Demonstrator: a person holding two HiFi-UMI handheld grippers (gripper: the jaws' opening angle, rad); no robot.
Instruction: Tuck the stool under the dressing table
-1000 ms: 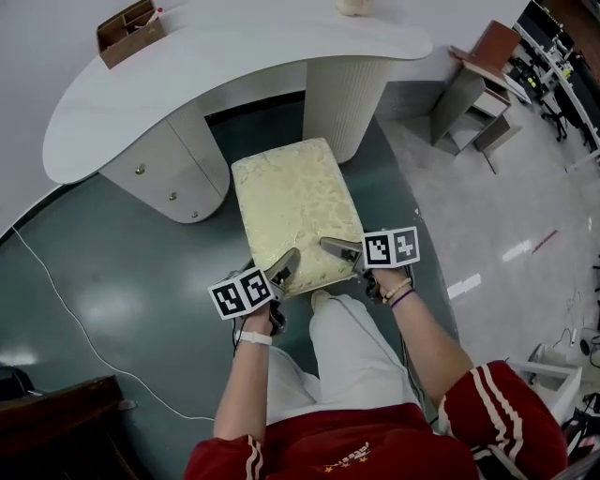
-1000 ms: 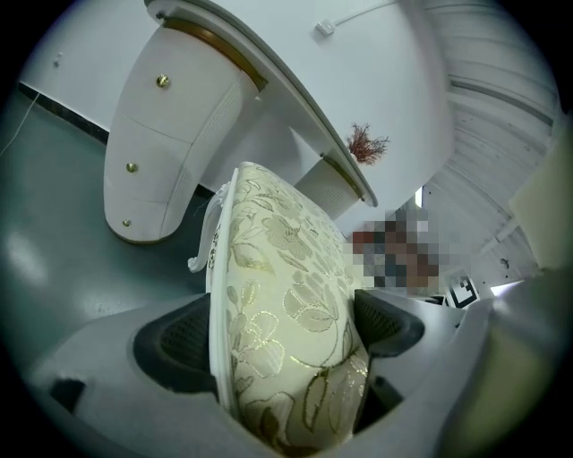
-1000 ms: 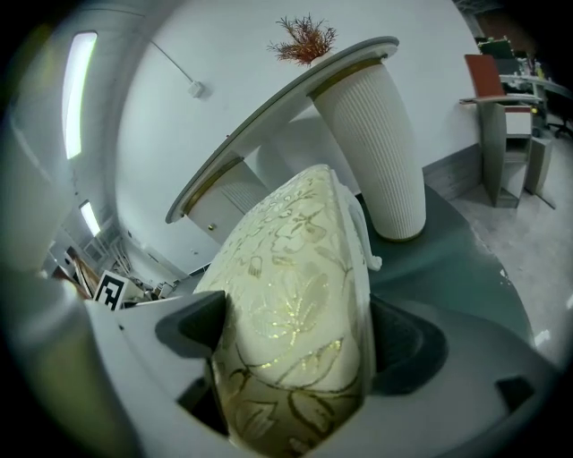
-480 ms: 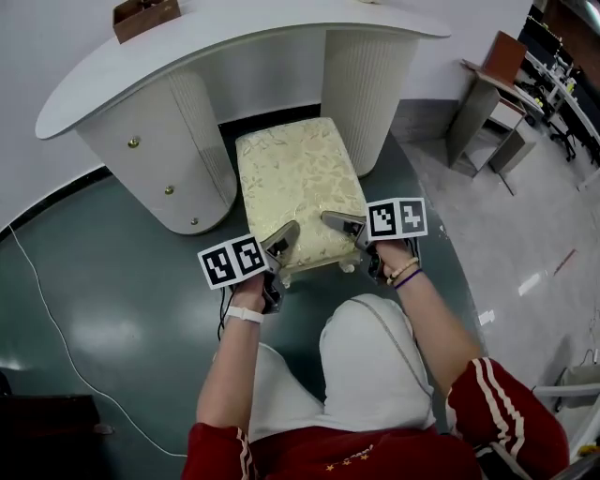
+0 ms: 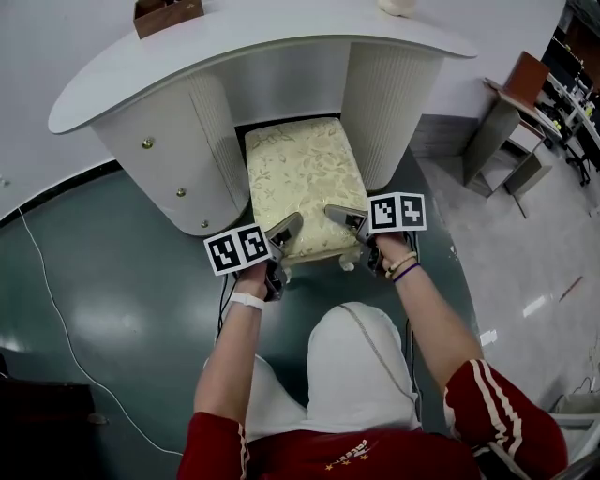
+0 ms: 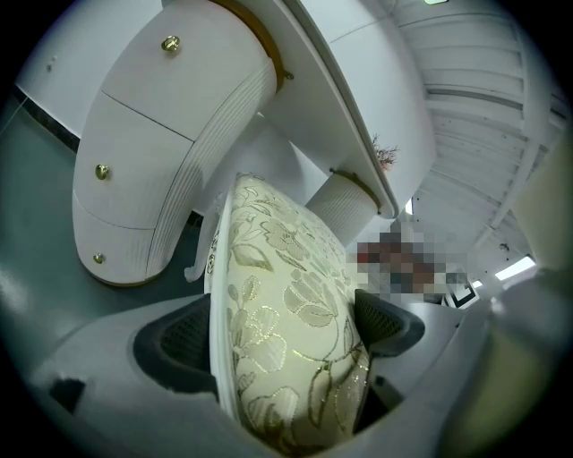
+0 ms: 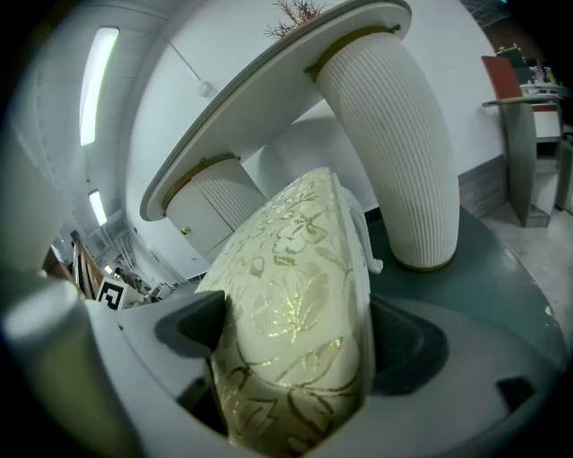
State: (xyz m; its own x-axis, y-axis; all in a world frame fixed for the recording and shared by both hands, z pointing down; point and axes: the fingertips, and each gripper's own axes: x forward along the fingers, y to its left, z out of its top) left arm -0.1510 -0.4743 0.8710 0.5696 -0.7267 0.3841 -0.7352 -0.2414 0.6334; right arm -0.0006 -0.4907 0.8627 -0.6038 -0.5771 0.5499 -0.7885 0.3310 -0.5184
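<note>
A cream stool [image 5: 305, 183] with a gold floral cushion stands on the dark green floor, its far end between the two pedestals of the white dressing table [image 5: 262, 37]. My left gripper [image 5: 281, 234] is shut on the stool's near left corner, and the cushion [image 6: 286, 304] fills the space between its jaws. My right gripper [image 5: 345, 221] is shut on the near right corner, with the cushion [image 7: 286, 331] squeezed between its pads. The stool's far edge sits in shadow under the tabletop.
The left drawer pedestal [image 5: 173, 155] and the right ribbed column [image 5: 389, 103] flank the stool closely. A brown box [image 5: 169, 14] sits on the tabletop. A small desk with a brown chair [image 5: 516, 122] stands at the right. A white cable [image 5: 56, 309] runs across the floor at left.
The stool has slid away from me and its far end has gone in between the two pedestals. Both grippers moved with it, still clamped on its near corners.
</note>
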